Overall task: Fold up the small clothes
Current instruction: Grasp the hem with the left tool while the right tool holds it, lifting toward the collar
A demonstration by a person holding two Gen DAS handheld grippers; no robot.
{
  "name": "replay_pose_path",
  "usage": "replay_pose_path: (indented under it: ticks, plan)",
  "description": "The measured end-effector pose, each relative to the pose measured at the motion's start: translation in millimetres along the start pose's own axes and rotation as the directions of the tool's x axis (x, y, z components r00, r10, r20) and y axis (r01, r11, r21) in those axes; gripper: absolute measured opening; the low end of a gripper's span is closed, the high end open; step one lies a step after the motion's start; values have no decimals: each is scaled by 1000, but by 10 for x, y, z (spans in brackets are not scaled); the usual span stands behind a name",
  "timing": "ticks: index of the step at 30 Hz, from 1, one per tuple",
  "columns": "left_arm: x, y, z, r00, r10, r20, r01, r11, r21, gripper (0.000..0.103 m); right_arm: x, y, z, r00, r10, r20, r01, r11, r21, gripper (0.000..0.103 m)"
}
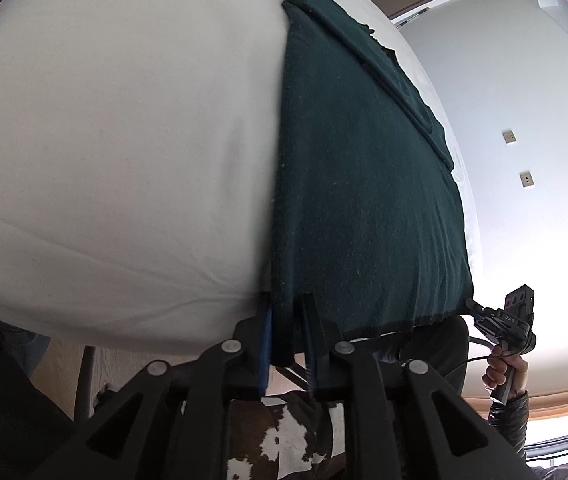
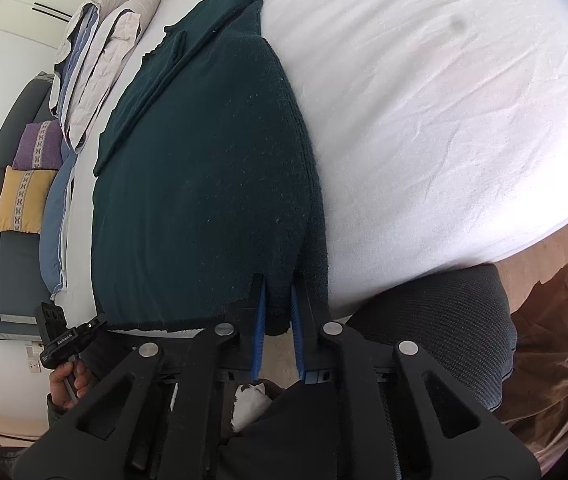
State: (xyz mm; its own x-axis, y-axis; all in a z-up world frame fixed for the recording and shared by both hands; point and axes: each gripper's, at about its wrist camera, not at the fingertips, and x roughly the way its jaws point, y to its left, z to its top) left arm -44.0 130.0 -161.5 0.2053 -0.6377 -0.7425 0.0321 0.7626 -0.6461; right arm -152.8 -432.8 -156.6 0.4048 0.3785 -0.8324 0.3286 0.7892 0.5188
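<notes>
A dark green knitted sweater (image 1: pixel 364 184) lies flat on a white bed sheet (image 1: pixel 123 140), its sleeve folded across its body. My left gripper (image 1: pixel 286 312) is shut on the near left corner of the sweater's hem, the cloth pinched between its blue pads. In the right wrist view the same sweater (image 2: pixel 203 184) stretches away, and my right gripper (image 2: pixel 277 300) is shut on the near right corner of its hem. Each view shows the other gripper held by a hand at the opposite hem corner: the right gripper (image 1: pixel 480 308), the left gripper (image 2: pixel 97 324).
Folded grey and blue bedding (image 2: pixel 95 60) lies at the bed's far side, beside a dark sofa with purple and yellow cushions (image 2: pixel 27 196). A black mesh chair (image 2: pixel 444 328) stands at the bed's near edge. A cowhide rug (image 1: pixel 284 440) lies on the floor below.
</notes>
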Motion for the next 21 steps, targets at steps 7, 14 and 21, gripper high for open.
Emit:
replay_pose_path:
  ticks: [7, 14, 21]
  plan:
    - [4, -120, -31, 999, 48, 21, -49, 997, 56, 7, -38, 32, -18, 1000, -3, 17, 3, 1000, -24, 5]
    - [-189, -109, 13, 996, -19, 84, 15, 999, 39, 7, -357, -42, 10, 991, 52, 121, -50, 999, -20, 4]
    - [-412, -133, 103, 981, -121, 152, 119, 993, 17, 7, -517, 77, 58, 977, 102, 186, -96, 995, -41, 4]
